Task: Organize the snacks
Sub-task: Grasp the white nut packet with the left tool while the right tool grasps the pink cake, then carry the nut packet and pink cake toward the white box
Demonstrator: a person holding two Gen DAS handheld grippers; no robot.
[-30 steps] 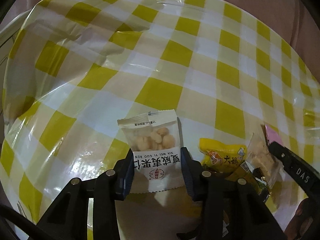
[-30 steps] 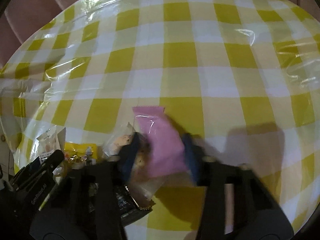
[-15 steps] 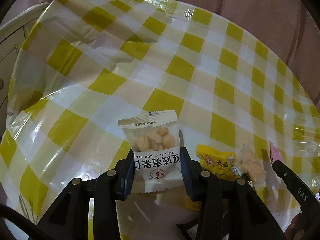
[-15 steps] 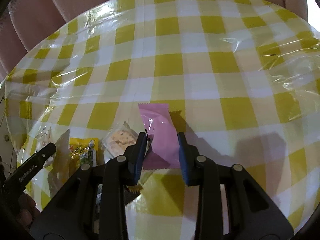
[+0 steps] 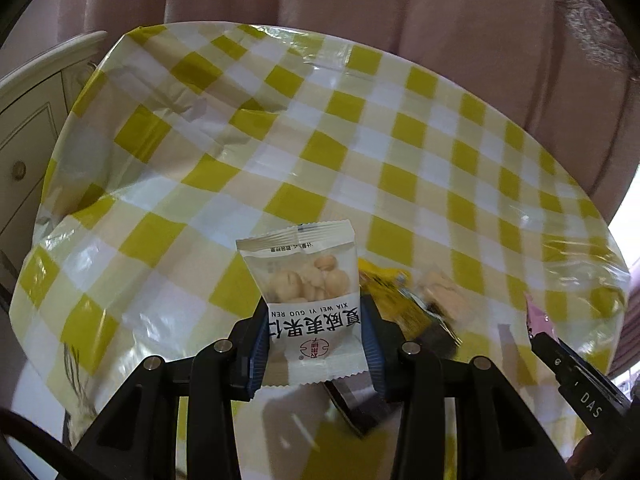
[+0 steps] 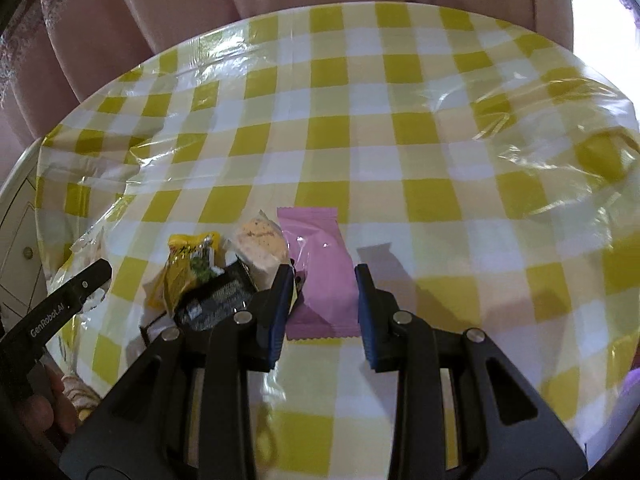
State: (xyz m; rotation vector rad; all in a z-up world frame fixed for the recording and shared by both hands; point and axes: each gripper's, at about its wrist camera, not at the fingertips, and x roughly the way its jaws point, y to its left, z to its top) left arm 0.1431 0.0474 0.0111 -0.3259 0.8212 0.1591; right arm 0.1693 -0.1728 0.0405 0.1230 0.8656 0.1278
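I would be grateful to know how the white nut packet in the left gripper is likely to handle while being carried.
The white nut packet, clamped by the left gripper, stands upright past the fingertips, so it seems fairly stiff. It looks small and probably light. Its glossy film may be slippery, and the loose nuts inside could shift.

- Tablecloth (image 5: pixel 400 184): yellow, cream and white check under a glossy clear plastic cover, wrinkled and shiny toward its edges.
- Curtain (image 5: pixel 360 12): dusty pink, in vertical folds just behind the table's far edge; lace trim (image 6: pixel 24 20) on one side.
- Cabinet (image 5: pixel 24 128): cream, panelled, with a round knob (image 5: pixel 18 169), beside the table.
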